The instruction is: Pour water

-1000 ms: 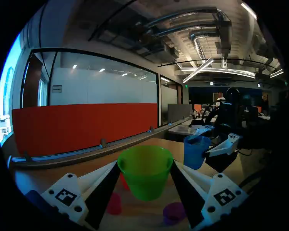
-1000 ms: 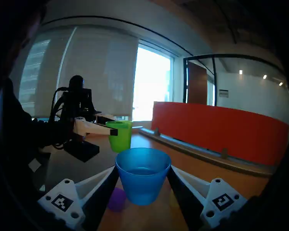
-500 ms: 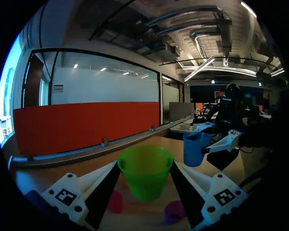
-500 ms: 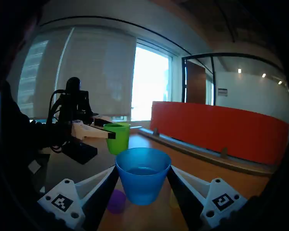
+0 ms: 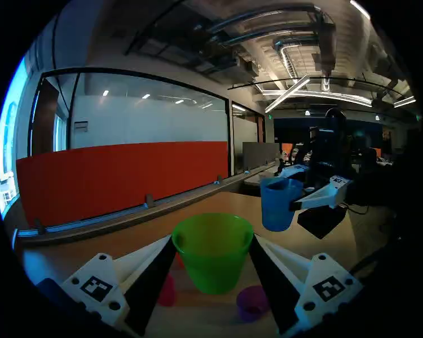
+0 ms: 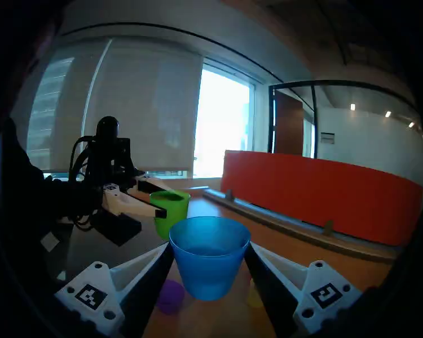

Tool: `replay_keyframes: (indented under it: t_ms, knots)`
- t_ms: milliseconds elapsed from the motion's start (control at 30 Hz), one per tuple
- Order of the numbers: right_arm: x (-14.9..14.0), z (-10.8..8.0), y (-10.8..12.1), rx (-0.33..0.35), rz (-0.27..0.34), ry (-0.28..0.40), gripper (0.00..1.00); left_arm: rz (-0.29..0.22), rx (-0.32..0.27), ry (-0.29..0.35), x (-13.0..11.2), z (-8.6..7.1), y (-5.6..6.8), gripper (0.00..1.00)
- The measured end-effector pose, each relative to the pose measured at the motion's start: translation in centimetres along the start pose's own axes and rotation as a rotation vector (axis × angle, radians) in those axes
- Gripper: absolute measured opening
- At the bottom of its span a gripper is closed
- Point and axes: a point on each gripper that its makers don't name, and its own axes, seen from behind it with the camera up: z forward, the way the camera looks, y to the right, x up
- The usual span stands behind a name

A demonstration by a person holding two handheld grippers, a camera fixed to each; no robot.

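The left gripper (image 5: 212, 248) is holding a green cup (image 5: 212, 269), with both fingers pressing on its sides. The right gripper (image 6: 210, 250) is gripping a blue cup (image 6: 208, 275) in the same way. In the left gripper view, the right gripper is hanging ahead of the claw and to its right, a little above the fingertips. In the right gripper view, the left gripper is hanging ahead and to the left, and a dark sleeve (image 6: 25, 191) is reaching towards it from the left side.
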Motion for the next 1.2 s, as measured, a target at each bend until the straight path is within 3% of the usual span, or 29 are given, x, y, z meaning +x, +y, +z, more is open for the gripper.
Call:
replay_keyframes:
  t_ms: [867, 1200]
  knots:
    - [1.0, 0.8, 0.4, 0.004, -0.033, -0.014, 0.89, -0.012, -0.017, -0.034, -1.8, -0.1, 0.4, 0.87]
    - [2.5, 1.0, 1.2, -0.006, -0.072, -0.007, 0.89, -0.022, -0.028, -0.054, -3.0, -0.1, 0.7, 0.87]
